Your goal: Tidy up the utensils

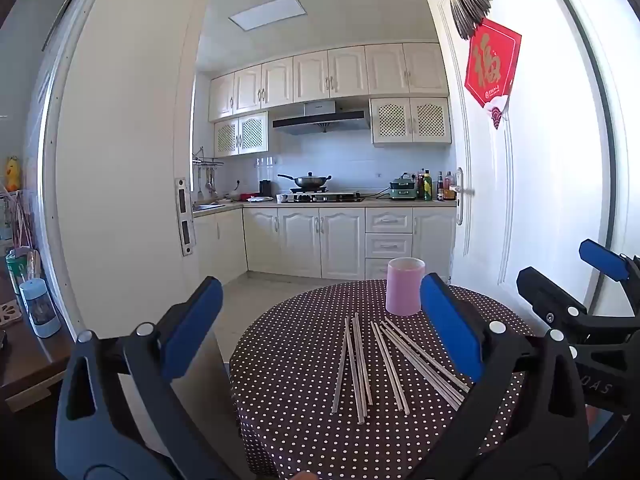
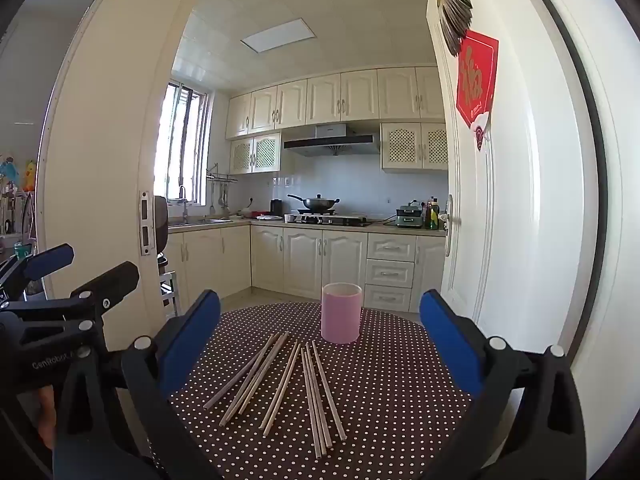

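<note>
Pale wooden chopsticks (image 2: 288, 388) loose on a round table (image 2: 400, 400), fanned in a few rough bunches over a brown cloth with white dots. Pink cup (image 2: 341, 313) upright just behind them, near the far edge, apart from the sticks. Seen again from the left wrist: same chopsticks (image 1: 384, 364), same cup (image 1: 405, 286), same table (image 1: 288, 360). Left gripper (image 1: 320, 328) held low before the table, blue pads spread wide, nothing between them. Right gripper (image 2: 320, 340) likewise released, pads far apart, empty, aimed across the sticks toward the cup. Each tool visible at the edge of the other's view, side by side, not touching. Beyond the table, an open white door (image 2: 500, 200) and a cream kitchen with a wok (image 2: 318, 203) on the stove.
</note>
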`<state>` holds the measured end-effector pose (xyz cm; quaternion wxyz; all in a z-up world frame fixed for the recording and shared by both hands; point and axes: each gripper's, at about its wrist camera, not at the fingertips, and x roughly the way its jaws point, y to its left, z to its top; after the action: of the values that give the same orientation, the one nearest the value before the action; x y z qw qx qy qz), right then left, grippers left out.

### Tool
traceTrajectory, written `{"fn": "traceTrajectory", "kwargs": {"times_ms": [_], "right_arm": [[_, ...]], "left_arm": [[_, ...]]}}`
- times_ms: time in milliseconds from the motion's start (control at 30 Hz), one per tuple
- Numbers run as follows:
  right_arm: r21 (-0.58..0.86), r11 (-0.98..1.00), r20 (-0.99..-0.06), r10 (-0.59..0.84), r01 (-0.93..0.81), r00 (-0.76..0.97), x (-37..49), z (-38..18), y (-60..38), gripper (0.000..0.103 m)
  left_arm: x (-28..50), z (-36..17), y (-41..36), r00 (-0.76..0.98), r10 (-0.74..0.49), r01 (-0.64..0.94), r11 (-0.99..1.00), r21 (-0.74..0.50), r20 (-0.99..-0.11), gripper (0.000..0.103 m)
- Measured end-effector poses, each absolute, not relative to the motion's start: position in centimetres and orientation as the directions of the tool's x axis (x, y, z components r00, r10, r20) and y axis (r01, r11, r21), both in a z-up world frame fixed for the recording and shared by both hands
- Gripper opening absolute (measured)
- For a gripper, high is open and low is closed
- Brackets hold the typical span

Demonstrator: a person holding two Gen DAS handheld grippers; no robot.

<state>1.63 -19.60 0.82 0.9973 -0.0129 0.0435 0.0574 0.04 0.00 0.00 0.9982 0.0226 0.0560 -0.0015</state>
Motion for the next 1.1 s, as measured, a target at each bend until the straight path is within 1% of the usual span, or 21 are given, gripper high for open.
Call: {"fn": "traceTrajectory", "kwargs": {"times_ms": [500, 1100], "right_arm": [[-0.013, 0.993, -0.085, 0.113, -0.115, 0.99, 1.76, -0.12, -19.54, 0.096], [-0.011, 0.995, -0.088, 0.101, -0.103, 0.991, 1.03, 0.63, -19.96, 0.096]], "left_arm": [[-0.01, -0.12, 0.17, 0.994, -0.001, 0.005, 0.999, 0.043, -0.108, 0.097], [0.28, -0.2, -0.3, 0.994, 0.001, 0.004, 0.999, 0.048, -0.106, 0.097]]}}
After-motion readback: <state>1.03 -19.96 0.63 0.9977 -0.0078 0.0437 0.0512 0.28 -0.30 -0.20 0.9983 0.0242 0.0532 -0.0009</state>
